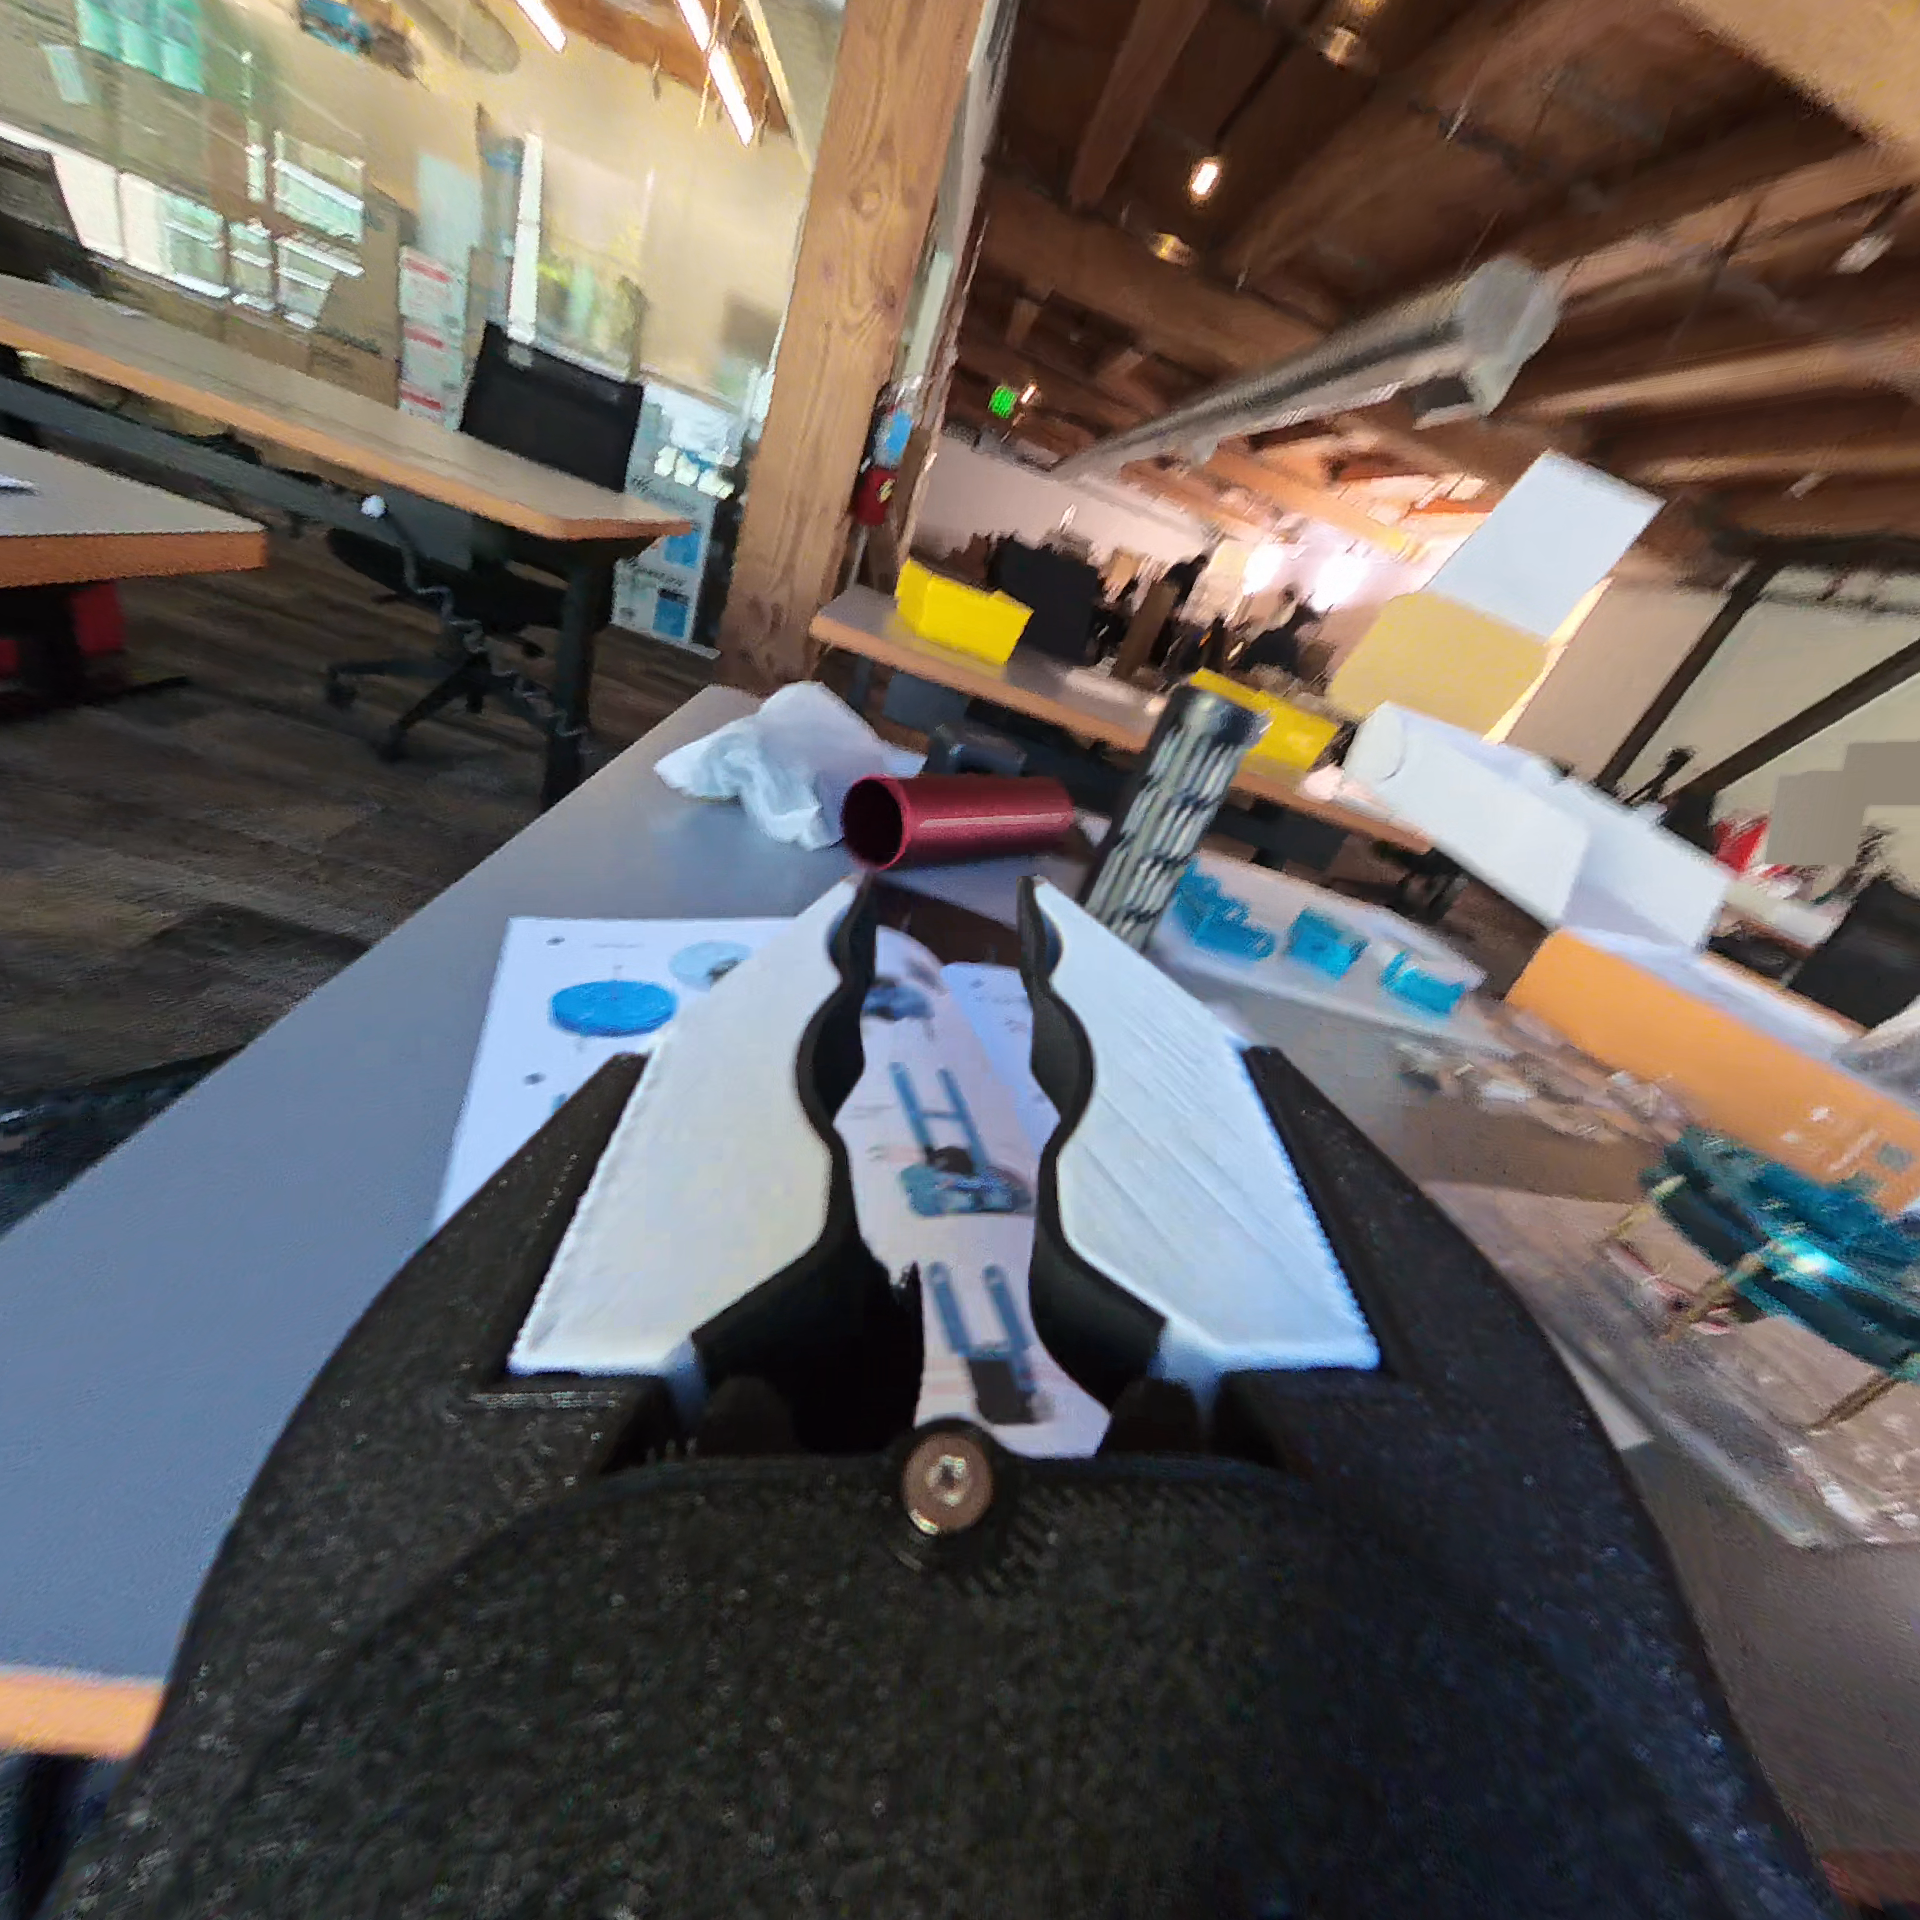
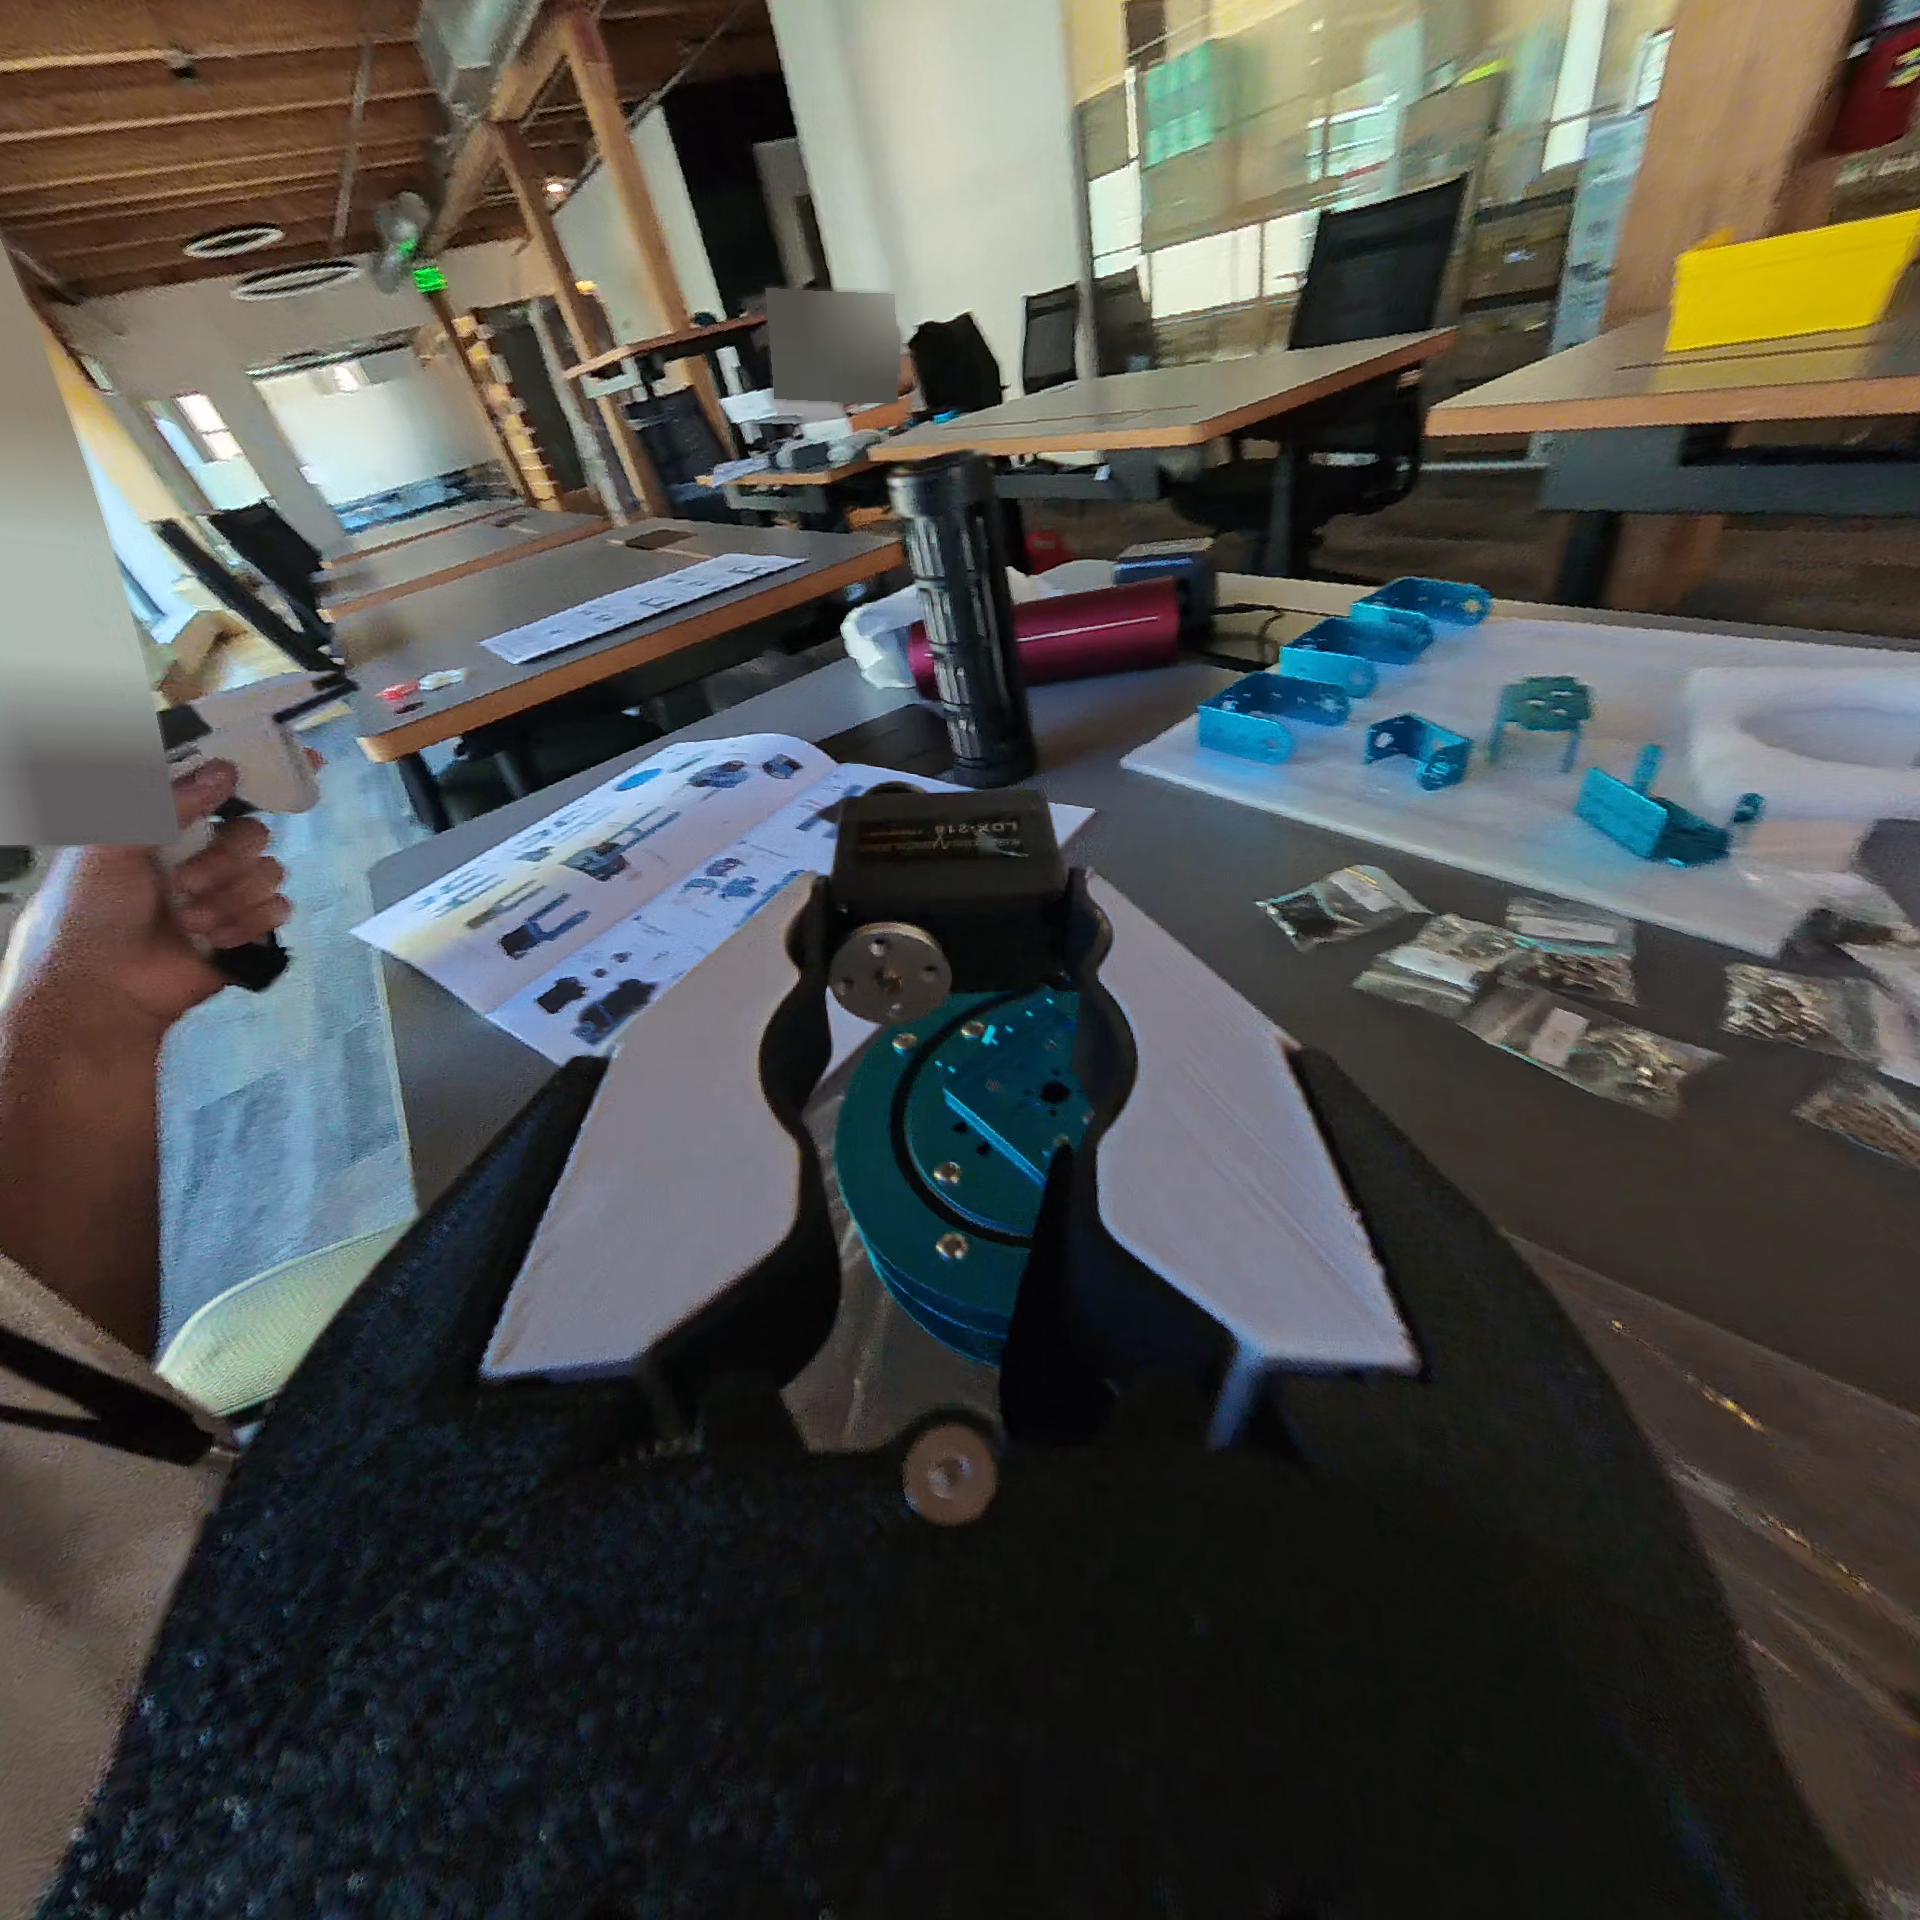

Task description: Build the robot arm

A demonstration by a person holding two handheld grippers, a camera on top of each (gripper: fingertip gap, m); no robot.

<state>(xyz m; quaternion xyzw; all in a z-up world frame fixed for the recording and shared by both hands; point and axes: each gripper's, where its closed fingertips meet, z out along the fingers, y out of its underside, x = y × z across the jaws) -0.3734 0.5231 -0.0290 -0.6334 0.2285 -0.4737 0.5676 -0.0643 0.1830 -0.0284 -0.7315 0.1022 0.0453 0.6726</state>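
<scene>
My right gripper [image 2: 945,904] is shut on a black servo motor [image 2: 940,847] with a silver round horn [image 2: 888,971] on its near face. It holds the motor just above a teal round metal base [image 2: 966,1143] on the grey table [image 2: 1403,1122]. My left gripper [image 1: 943,899] is open and empty, low over an open instruction booklet [image 1: 582,966]. A dark red cylinder [image 1: 966,821] lies just beyond its fingertips. The teal base shows blurred at the right of the left wrist view [image 1: 1787,1247]. The booklet also shows in the right wrist view [image 2: 623,883].
A black patterned cylinder [image 2: 966,623] stands behind the booklet. Several blue metal brackets [image 2: 1382,717] lie on a white foam board [image 2: 1226,769] at the right. Small bags of screws [image 2: 1538,977] lie nearer. A person's hand [image 2: 208,894] holds a gripper handle off the table's left edge. The left gripper's tips are roughly 45 cm from the right gripper's.
</scene>
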